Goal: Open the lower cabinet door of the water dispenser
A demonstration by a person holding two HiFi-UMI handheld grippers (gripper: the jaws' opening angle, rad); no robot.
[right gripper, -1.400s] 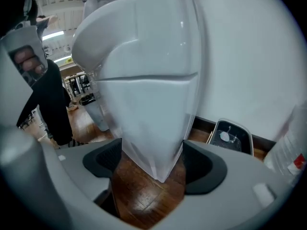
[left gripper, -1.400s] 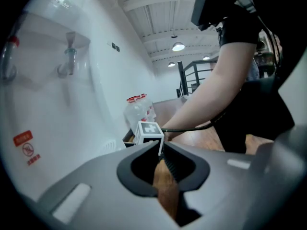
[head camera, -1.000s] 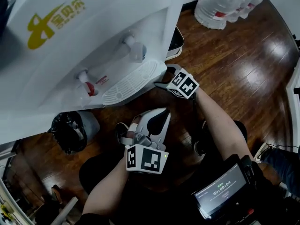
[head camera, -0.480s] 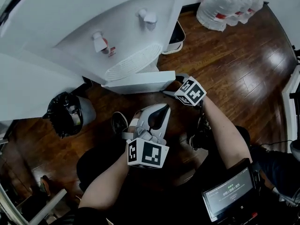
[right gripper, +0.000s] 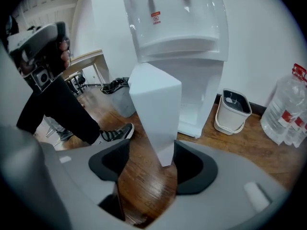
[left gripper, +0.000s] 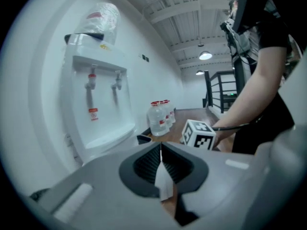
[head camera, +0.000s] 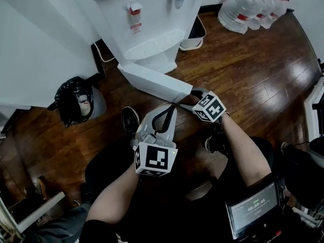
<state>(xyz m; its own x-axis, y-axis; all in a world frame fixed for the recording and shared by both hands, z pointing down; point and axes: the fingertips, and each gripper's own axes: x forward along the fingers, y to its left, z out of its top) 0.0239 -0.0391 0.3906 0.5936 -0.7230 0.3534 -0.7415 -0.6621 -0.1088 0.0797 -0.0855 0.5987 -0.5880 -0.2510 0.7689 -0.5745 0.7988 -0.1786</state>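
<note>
The white water dispenser [head camera: 152, 24] stands at the top of the head view. Its lower cabinet door [head camera: 157, 82] hangs swung out toward me. My right gripper [head camera: 188, 100] is at the door's free edge. In the right gripper view the door [right gripper: 156, 104] stands between the closing jaws of the right gripper [right gripper: 148, 162], its edge against the right pad [right gripper: 192, 164] and apart from the left one. My left gripper [head camera: 169, 111] hovers just beside, shut with nothing held. Its jaws meet in the left gripper view [left gripper: 160, 152].
A bin with a black bag [head camera: 76, 100] stands left of the dispenser. A small white bin [head camera: 194, 34] sits at its right, with several large water bottles [head camera: 253, 6] beyond. My shoe [head camera: 129, 120] rests on the wood floor [head camera: 253, 70].
The door has swung further out from the dispenser, with the right gripper at its edge coming toward me. The left gripper shut its jaws and moved up beside the door.
</note>
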